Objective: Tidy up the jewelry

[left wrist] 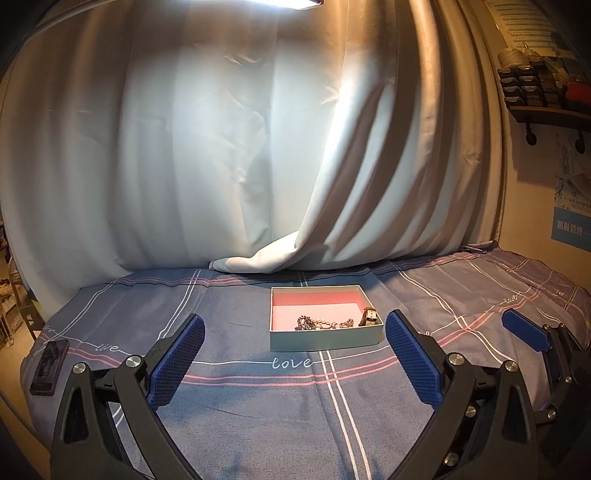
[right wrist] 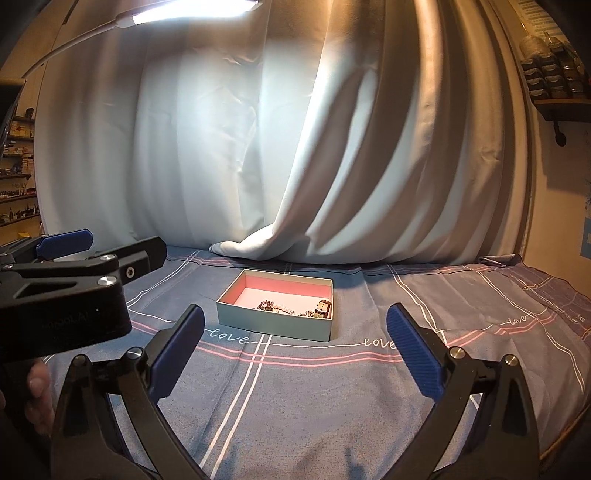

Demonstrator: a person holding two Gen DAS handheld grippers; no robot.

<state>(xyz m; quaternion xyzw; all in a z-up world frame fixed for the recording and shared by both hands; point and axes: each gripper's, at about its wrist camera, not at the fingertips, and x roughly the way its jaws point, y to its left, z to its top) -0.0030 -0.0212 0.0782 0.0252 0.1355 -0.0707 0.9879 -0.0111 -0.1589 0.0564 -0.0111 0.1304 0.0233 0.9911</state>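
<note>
A pale green box with a pink lining (left wrist: 325,338) (right wrist: 273,325) sits on the blue plaid cloth, ahead of both grippers. Inside lie a dark beaded chain (left wrist: 306,322) (right wrist: 266,305), a pearl strand (left wrist: 327,322) (right wrist: 283,310) and a watch (left wrist: 370,316) (right wrist: 323,308) propped in the right near corner. My left gripper (left wrist: 295,354) is open and holds nothing, well short of the box. My right gripper (right wrist: 295,349) is open too, nothing between its fingers, a little back from the box. Each gripper shows at the edge of the other's view.
A dark phone-like slab (left wrist: 50,367) lies at the cloth's left edge. A pale curtain (left wrist: 258,147) hangs behind the box and spills onto the cloth. A lamp (right wrist: 192,11) shines overhead. A wall shelf (left wrist: 546,107) is at right. A hand (right wrist: 37,398) grips the left tool.
</note>
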